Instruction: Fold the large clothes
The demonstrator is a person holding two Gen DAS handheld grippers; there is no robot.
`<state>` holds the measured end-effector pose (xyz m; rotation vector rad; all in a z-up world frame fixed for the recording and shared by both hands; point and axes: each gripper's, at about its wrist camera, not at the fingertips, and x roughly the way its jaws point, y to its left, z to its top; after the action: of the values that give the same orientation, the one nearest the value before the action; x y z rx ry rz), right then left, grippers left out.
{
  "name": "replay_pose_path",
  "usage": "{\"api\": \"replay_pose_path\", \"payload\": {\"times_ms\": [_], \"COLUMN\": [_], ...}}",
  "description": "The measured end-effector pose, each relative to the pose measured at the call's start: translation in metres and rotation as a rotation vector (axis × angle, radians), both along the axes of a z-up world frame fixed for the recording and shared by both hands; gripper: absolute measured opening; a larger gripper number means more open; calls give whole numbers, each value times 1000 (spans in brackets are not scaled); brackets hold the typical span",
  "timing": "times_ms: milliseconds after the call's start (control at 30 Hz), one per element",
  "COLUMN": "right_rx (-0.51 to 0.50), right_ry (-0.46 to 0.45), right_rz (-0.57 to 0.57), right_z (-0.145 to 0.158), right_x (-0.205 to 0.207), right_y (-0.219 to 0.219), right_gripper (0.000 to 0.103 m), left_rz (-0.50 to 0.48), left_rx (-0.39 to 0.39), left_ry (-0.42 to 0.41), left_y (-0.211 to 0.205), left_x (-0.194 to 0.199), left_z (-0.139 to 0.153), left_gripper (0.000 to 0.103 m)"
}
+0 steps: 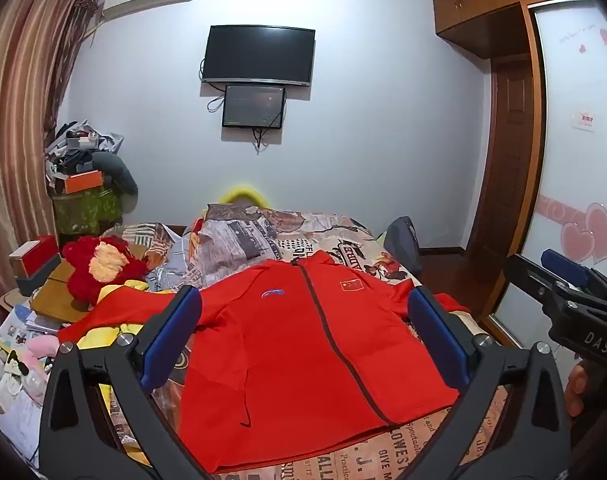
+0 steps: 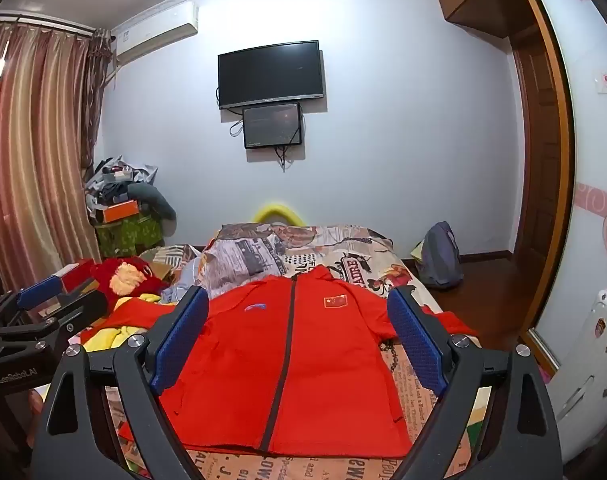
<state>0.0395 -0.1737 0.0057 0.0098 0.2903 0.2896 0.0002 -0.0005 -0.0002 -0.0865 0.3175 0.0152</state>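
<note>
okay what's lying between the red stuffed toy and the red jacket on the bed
In the left wrist view, yellow fabric and the jacket's own spread sleeve lie between the red stuffed toy and the red jacket.

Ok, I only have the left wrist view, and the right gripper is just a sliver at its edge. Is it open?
Observer: Yes, the right gripper is open wide, with nothing between its pads; the red jacket lies spread out ahead of it.
Operator: Anything standing beside the bed on that side?
Observer: A white appliance with stickers on it stands on the floor by the sliding door, just off the bed's near corner.
</note>
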Motion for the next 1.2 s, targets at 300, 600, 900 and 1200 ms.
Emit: {"api": "replay_pose_path", "payload": {"times_ms": [300, 600, 900, 1200], "right_rx": [-3, -18, -17, -16], "right_ry": [11, 15, 19, 21], "right_rz": [0, -3, -6, -3], "right_z": [0, -2, -3, -4], "right_x": [2, 7, 7, 7], "right_y": [-1, 3, 4, 5], "right_gripper": [89, 89, 89, 89], "left_rz": [2, -4, -1, -1], "left_rx": [0, 11, 11, 8], "left_ry": [3, 4, 11, 15], "left_y": [-1, -1, -2, 3], "left_x": [2, 5, 8, 9], "left_z": [-1, -2, -6, -9], "left_gripper": [103, 103, 103, 103]}}
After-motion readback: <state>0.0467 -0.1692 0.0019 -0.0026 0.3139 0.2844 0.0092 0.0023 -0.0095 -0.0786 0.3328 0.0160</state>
